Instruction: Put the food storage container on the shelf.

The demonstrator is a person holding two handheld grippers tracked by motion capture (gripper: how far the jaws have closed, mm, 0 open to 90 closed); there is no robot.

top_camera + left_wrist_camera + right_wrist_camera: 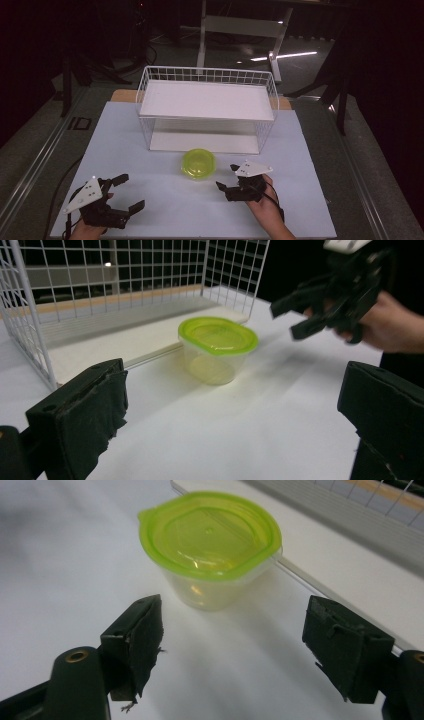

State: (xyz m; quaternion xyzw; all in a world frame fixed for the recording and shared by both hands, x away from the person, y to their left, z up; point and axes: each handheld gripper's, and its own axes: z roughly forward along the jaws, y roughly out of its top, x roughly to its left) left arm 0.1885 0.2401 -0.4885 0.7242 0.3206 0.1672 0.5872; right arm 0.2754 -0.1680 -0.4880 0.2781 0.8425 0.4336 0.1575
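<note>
Standing on the white bench (150, 200) just in front of the wire basket (207, 107), the small clear tub with its lime-green lid (198, 163) is upright, lid on, and nobody has hold of it. The right hand-held gripper (227, 176) sits just beside it on the person's side, jaws spread wide and empty; in the right gripper view the tub (212, 555) is ahead of the pads, not between them. The left hand-held gripper (125, 192) waits well apart at the near left corner, jaws likewise spread and holding nothing, and its own view looks across bare bench at the tub (217, 349) and the other hand-held gripper (300, 315) beyond.

As I read it, the work with the tub is either barely begun or between steps: the tub rests free outside the basket, and neither the lower board (205, 142) nor the upper shelf (207, 100) carries anything. If it is meant to go in there, the whole carry is left.

Room to move looks generous. The bench is bare on both sides of the tub and toward the person. The tight spots are behind it: the edge of the lower board lies just past the tub, and the basket's front wire posts and the shelf's front edge frame the opening, so any lift inward has to pass between them.
</note>
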